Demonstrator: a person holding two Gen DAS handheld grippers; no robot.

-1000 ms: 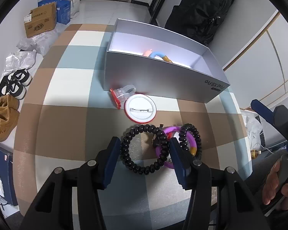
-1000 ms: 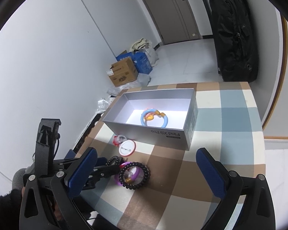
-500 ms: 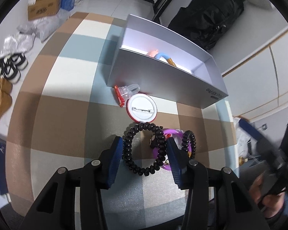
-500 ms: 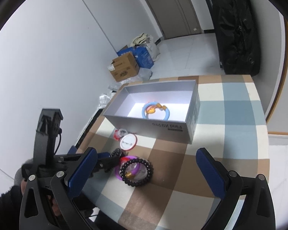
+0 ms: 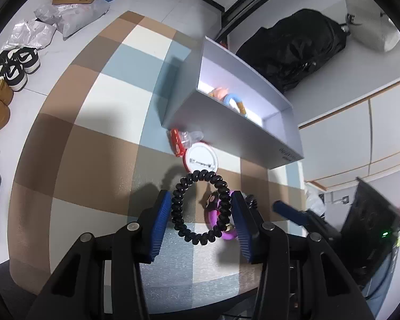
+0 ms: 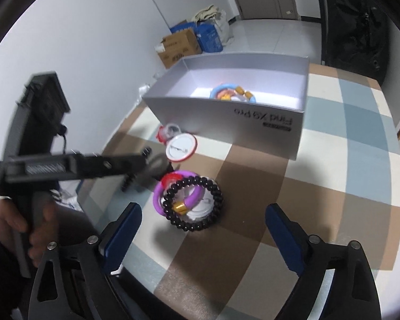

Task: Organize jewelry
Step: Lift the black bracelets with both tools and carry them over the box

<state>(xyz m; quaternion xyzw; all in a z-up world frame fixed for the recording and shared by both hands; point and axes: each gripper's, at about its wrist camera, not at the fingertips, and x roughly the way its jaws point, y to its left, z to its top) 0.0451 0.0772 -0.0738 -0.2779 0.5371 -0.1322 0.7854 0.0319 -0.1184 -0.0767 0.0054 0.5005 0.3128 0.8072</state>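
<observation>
Black coil bracelet (image 5: pixel 201 208) sits between the blue pads of the left gripper (image 5: pixel 201 220), whose fingers (image 5: pixel 161 222) press in on either side of the loop and pinch it; it appears raised off the checked tablecloth (image 5: pixel 98 144), its shadow falling toward the box. Only the left wrist view shows that grip. From the right wrist view the left gripper (image 6: pixel 136 170) is a blurred dark bar and the coil in it cannot be made out; that view instead shows plainly the purple ring (image 6: pixel 173 189) lying under a black bead bracelet (image 6: pixel 194 204) with a gold bead, both flat on the cloth. The left view catches only part of the purple ring (image 5: pixel 213 218) behind the coil.

Right gripper (image 6: pixel 202 236) hangs near the table's front edge, fingers (image 6: pixel 284 236) spread wide and holding nothing.

Beyond the pile lie a round white badge (image 6: pixel 181 146) with a red rim and a small clear piece (image 6: pixel 169 130), both just beside the grey box (image 6: pixel 226 118). The box is open-topped, with a blue-and-orange ring (image 6: pixel 233 93) on its floor. Bare cloth lies to the right of the bead bracelet.

Compared with a second ago, the left pads have drawn in from a looser straddle, the coil has lifted away from the purple ring, and the right gripper has come closer to the pile.
</observation>
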